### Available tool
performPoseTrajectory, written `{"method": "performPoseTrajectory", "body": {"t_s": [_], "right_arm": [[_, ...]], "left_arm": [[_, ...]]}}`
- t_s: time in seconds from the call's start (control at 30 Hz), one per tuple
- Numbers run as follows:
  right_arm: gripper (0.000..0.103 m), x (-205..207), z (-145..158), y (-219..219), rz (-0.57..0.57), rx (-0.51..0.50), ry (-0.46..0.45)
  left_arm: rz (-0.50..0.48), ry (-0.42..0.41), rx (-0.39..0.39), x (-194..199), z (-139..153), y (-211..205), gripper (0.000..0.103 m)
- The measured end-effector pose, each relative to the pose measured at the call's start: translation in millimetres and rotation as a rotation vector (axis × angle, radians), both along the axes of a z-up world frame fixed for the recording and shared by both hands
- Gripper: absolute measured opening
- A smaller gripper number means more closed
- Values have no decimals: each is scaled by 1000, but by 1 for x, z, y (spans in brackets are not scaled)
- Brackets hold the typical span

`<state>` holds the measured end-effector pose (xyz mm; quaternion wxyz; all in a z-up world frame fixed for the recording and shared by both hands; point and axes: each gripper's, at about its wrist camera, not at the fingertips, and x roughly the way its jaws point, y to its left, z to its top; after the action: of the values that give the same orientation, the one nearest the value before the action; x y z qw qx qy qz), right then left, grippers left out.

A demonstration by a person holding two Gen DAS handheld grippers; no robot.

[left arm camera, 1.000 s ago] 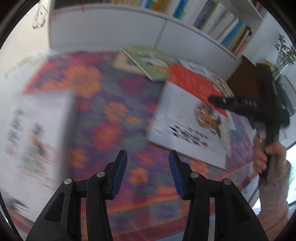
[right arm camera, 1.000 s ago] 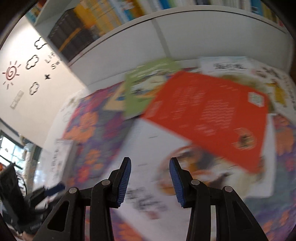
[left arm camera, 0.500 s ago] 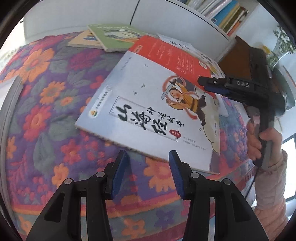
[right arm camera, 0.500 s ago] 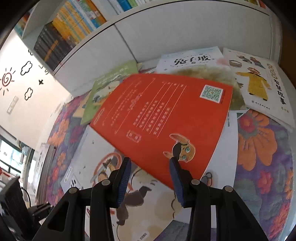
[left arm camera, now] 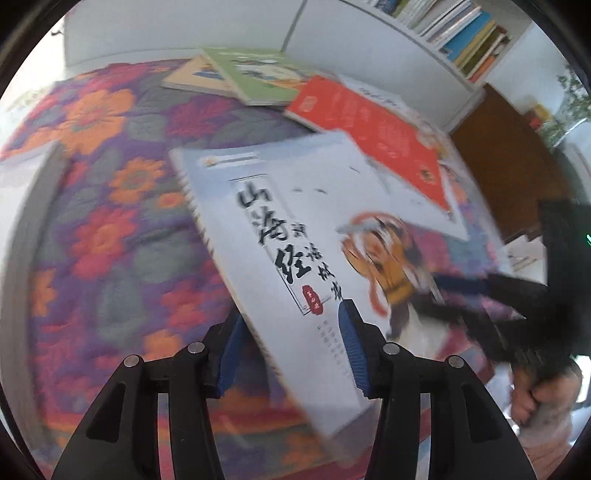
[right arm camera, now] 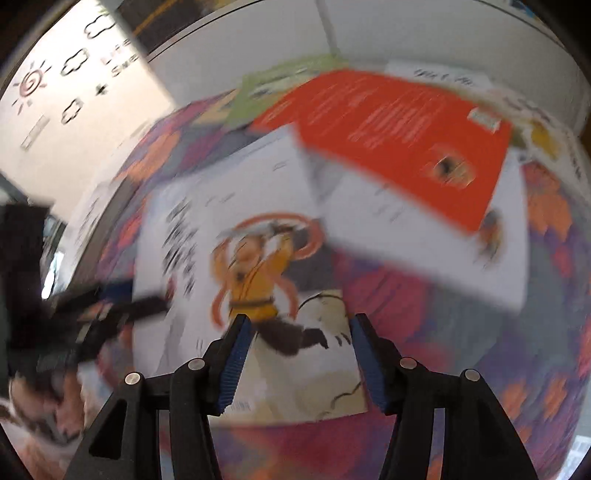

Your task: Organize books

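Claws poised over a scatter of picture books, mid-tidy. Left claw (left arm camera: 291, 317) standing at a narrow gap and gripping nothing, straddling the near corner of the white picture book (left arm camera: 295, 229), with the spine edge passing between the pads. Right claw (right arm camera: 299, 321) just now opening wider, pads pressing on nothing, hovering over the same cover's short bottom edge. Book lying cover up just ahead of both claws, long axis running diagonally away and leftward from the left claw. Probably calling for a pinch at that near edge, with the left hand looking marginally closer. Just beyond the far corner, a red book (left arm camera: 369, 122); past that, a green book (left arm camera: 255, 74) overlapping another. Underneath, a flowered cloth (left arm camera: 110, 221) covering the worktop. Farther back, white cabinet fronts (left arm camera: 166, 29) and a bookshelf (left arm camera: 461, 37) packed with spines.
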<state>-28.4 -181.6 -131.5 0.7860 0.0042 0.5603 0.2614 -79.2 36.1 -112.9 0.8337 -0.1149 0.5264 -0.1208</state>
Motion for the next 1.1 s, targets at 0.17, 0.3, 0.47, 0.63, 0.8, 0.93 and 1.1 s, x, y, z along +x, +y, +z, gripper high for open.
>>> {"method": "performPoseTrajectory", "body": {"t_s": [0.17,0.3,0.47,0.63,0.8,0.93,1.1], "right_arm": [[57,-21,-7,9,107,117,142],[57,-2,-12,-2,100,213,191],[81,16,-18,-4,152,364,266],[84,18,-15,5,183,367,227],[81,25,-13,2,187,361,211],[51,36,-15,-3,145,315,174],[42,47,-22,-18,150,376,228]], "left_arm": [[0,-2,-60,-5,-5,27,48],[-23,-5,-106,-5,-7,35,48],[-53,-14,-144,-2,-9,37,48],[-50,-1,-216,1,-12,47,48],[-62,-18,-169,0,-10,39,48],[-66,-27,-154,0,-10,38,48],[-46,-27,-151,1,-12,44,36]]}}
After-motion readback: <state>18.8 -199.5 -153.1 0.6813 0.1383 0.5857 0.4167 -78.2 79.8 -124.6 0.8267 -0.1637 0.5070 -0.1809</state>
